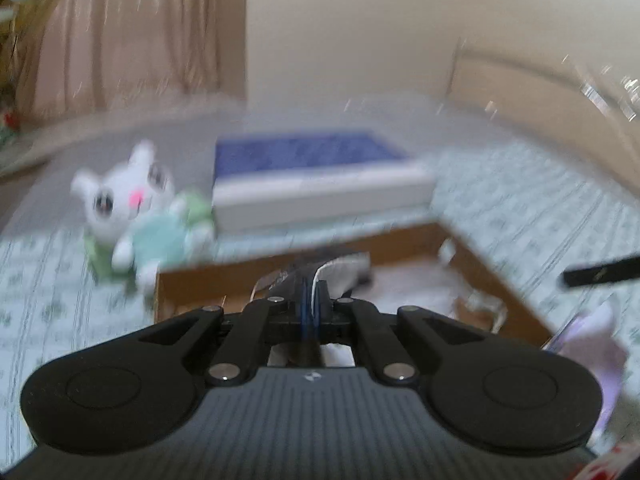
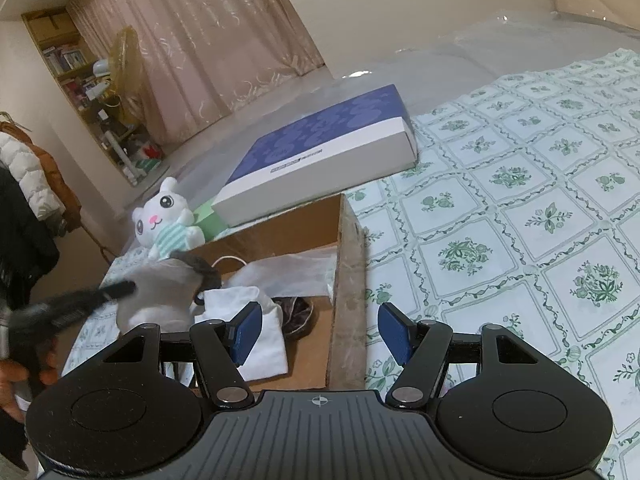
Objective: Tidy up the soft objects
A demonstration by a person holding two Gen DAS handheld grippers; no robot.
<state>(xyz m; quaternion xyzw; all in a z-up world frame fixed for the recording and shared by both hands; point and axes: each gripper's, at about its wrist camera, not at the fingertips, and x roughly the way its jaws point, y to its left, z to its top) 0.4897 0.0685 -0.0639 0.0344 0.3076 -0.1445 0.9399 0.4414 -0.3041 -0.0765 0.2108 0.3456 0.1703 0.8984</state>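
Observation:
My left gripper (image 1: 310,280) is shut on a grey soft item with dark trim (image 1: 340,268), and holds it over the open cardboard box (image 1: 192,284). In the right wrist view the same grey item (image 2: 160,292) hangs at the box's left side, with a blurred left finger (image 2: 116,290) against it. My right gripper (image 2: 320,332) stands open with nothing between its blue pads, above the right wall of the box (image 2: 348,280). A white plush cat in a mint shirt (image 1: 128,200) (image 2: 164,216) sits on the bed behind the box.
Inside the box lie a white cloth bag (image 2: 260,320), a clear plastic bag (image 2: 288,272) and a dark purple item (image 2: 296,312). A flat blue-and-white carton (image 2: 320,148) lies behind the box. The bed's green-patterned cover (image 2: 520,200) stretches right. A hand (image 2: 16,376) is at the left edge.

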